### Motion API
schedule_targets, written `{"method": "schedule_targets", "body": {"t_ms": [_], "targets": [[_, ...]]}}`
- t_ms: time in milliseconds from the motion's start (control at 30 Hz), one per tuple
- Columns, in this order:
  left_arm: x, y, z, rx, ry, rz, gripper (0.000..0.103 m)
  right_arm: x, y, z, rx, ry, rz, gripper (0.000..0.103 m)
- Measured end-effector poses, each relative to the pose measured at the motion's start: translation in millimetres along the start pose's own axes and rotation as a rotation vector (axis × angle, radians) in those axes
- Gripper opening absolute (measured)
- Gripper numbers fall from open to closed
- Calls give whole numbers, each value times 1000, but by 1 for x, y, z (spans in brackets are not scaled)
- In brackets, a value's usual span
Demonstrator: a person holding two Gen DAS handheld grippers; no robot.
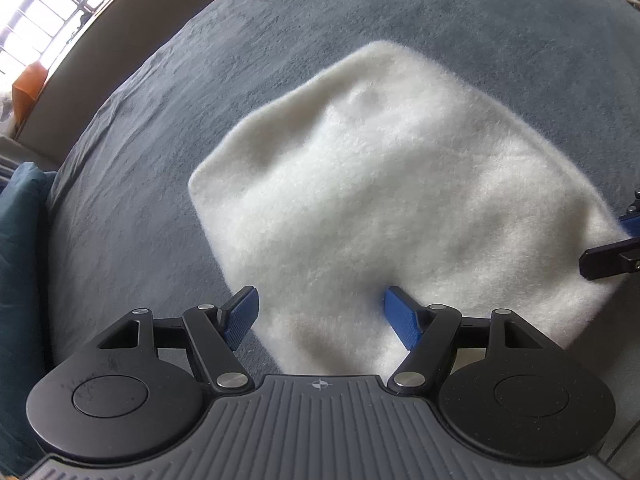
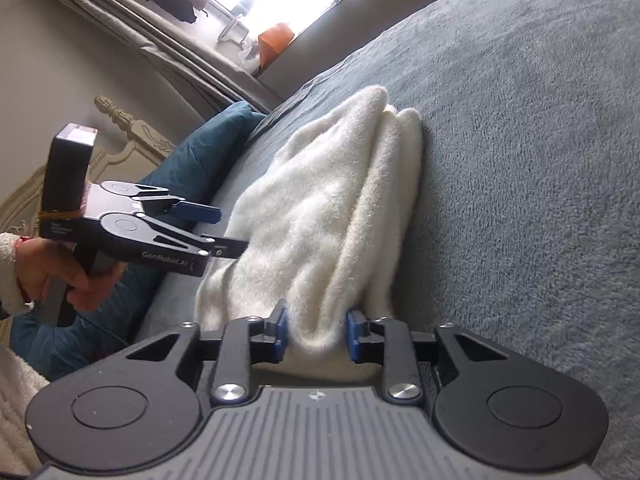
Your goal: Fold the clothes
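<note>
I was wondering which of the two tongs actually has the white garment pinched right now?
The right tongs: their blue pads are closed on a fold of the fluffy white garment. The left tongs are spread wide, gripping nothing.

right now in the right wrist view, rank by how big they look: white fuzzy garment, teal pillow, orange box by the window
1. white fuzzy garment, pinched in the right hand-held gripper
2. teal pillow, partly hidden
3. orange box, smallest, though it sits farthest away
</note>
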State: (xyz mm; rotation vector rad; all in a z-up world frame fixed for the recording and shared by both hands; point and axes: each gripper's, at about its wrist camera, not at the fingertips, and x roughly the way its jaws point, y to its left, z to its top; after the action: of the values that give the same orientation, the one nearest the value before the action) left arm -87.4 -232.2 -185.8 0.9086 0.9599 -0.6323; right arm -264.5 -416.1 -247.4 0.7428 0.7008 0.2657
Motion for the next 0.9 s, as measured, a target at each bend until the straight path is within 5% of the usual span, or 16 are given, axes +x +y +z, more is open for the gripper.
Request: {"method": "schedule_targets", "body": {"t_ms": [167, 400, 633, 800, 900], "targets": [[0, -2, 4, -17, 21, 15, 71, -21, 6, 11, -36, -113, 68, 19], [0, -14, 13, 41, 64, 57, 71, -7, -42, -12, 158, -45, 61, 18], [-9, -34, 34, 187, 172, 123, 69, -8, -46, -10, 161, -23, 101, 19], [-32, -14, 26, 129, 162, 71, 69, -12, -54, -1, 190, 42, 149, 27], [-43, 14, 3, -3, 121, 40, 70, -15, -57, 5, 230, 54, 171, 33]]}}
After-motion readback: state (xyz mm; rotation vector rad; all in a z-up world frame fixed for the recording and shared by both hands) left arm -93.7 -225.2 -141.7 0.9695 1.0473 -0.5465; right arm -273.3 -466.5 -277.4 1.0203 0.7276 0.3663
